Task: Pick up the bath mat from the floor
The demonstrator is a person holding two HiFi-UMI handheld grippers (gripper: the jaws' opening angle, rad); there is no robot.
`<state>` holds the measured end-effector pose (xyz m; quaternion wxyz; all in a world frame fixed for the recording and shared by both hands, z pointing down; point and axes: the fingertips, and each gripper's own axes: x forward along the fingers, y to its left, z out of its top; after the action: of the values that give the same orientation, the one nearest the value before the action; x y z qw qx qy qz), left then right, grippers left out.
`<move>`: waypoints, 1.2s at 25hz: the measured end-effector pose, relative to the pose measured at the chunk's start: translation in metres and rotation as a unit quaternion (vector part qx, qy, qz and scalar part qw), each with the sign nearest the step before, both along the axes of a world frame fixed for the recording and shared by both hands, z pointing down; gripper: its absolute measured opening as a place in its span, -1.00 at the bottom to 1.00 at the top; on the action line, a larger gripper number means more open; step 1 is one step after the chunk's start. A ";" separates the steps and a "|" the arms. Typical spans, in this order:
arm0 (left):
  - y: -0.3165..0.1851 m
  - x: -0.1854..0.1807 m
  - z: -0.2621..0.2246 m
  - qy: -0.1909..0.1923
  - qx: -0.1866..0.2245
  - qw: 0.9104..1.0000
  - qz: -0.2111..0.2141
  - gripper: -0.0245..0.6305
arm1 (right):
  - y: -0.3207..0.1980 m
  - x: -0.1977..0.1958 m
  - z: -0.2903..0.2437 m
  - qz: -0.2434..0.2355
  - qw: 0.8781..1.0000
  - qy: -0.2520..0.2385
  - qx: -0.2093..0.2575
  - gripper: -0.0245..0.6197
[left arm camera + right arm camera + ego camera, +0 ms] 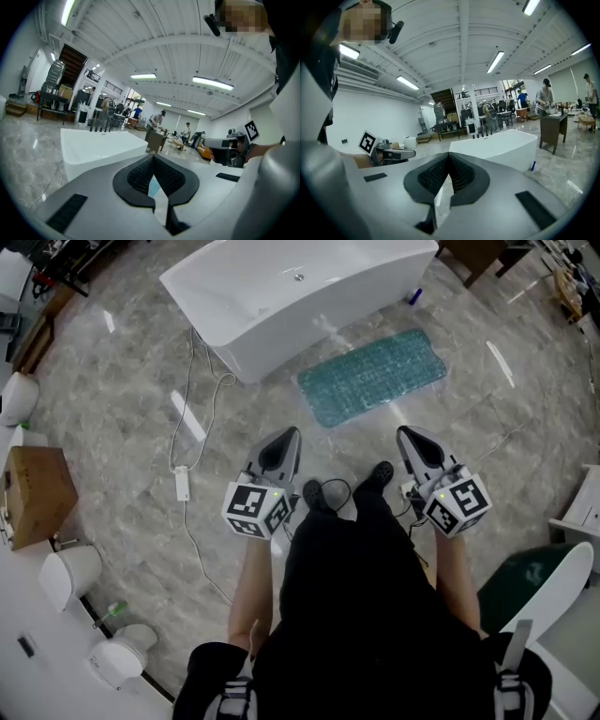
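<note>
Two grippers appear in the head view, held side by side above the marbled floor (122,381): the left gripper (289,437) and the right gripper (406,435), each with its jaws drawn together to a point and nothing between them. The bath mat (372,376) – teal, textured, roughly rectangular – lies flat on the floor ahead of both grippers, well apart from their tips and just beside the white bathtub (291,296). A small blue bottle (415,297) stands on the floor near the tub's far corner. A white cable (192,399) trails from the tub side to an adapter (182,486) on the floor at left, and a cardboard box (36,493) sits near the left edge. The person's black shoes (380,472) show between the two grippers. In the left gripper view, the left gripper (153,158) has its ribbed black pads (138,176) meeting at the tips, empty; the bathtub (98,147) stands beyond them, and the right gripper (225,149) shows at right. In the right gripper view, the right gripper (448,157) likewise has its pads (433,176) closed tip to tip on nothing – the bathtub (497,145) lies ahead, the blue bottle (533,165) stands at its corner, and the left gripper (389,152) shows at left.
</note>
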<state>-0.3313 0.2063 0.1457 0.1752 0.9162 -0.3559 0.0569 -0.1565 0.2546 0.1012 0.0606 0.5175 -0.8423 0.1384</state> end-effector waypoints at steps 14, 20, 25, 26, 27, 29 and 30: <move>-0.021 0.056 0.010 -0.033 -0.017 0.999 -0.035 -0.90 | -0.042 0.059 0.003 -0.049 0.998 -0.021 0.022 -0.89; -0.048 0.140 -0.012 -0.038 0.019 0.993 -0.113 -0.90 | -0.072 0.139 0.000 -0.117 0.992 -0.047 0.026 -0.89; -0.068 0.207 -0.021 -0.064 0.031 0.985 -0.154 -0.90 | -0.095 0.210 0.000 -0.157 0.985 -0.064 0.041 -0.89; -0.069 0.220 -0.020 -0.071 0.031 0.984 -0.158 -0.90 | -0.099 0.225 0.002 -0.164 0.983 -0.069 0.039 -0.88; -0.070 0.232 -0.019 -0.077 0.032 0.983 -0.162 -0.90 | -0.102 0.239 0.005 -0.168 0.982 -0.073 0.037 -0.89; -0.072 0.251 -0.017 -0.086 0.030 0.981 -0.172 -0.90 | -0.108 0.265 0.011 -0.173 0.981 -0.077 0.029 -0.89; -0.072 0.257 -0.017 -0.090 0.028 0.979 -0.179 -0.90 | -0.111 0.276 0.013 -0.175 0.981 -0.078 0.025 -0.89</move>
<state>-0.0738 0.1341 0.1292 0.1244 0.8334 -0.5297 0.0970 0.1198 0.1433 0.1141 0.0054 0.3515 -0.9250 0.1444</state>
